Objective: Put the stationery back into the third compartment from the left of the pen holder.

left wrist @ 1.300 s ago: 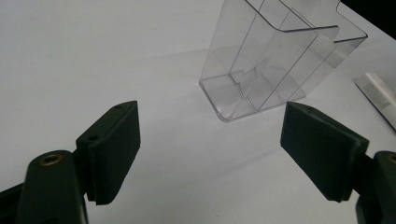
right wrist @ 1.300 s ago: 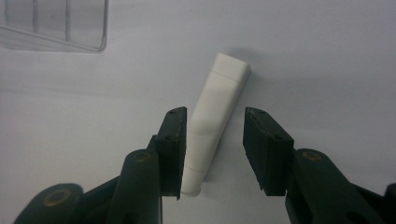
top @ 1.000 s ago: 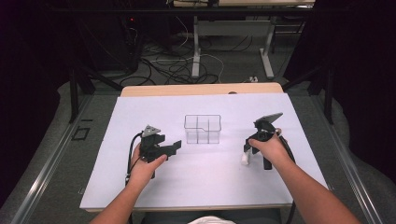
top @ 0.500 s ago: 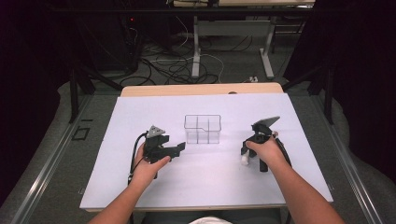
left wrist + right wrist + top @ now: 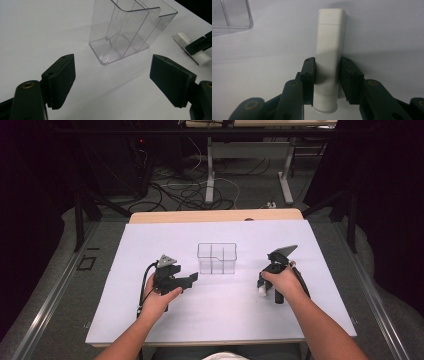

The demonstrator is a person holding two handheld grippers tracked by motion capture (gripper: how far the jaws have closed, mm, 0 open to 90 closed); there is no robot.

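So far I've got the right gripper [image 5: 327, 75] clamped on the white tube [image 5: 329, 42] just right of the clear bin [image 5: 216, 258], left gripper [image 5: 120, 82] wide open in front of it, bin's empty, so I'd guess dropping it in is left.

Your left hand [image 5: 159, 301] grips the left gripper [image 5: 112, 77] with its jaws spread wide, nothing between the pads. Your right hand [image 5: 281, 281] holds the right gripper [image 5: 327, 75] tipped downward, its jaws closed against both sides of a white tube [image 5: 329, 57] that runs lengthwise between them.
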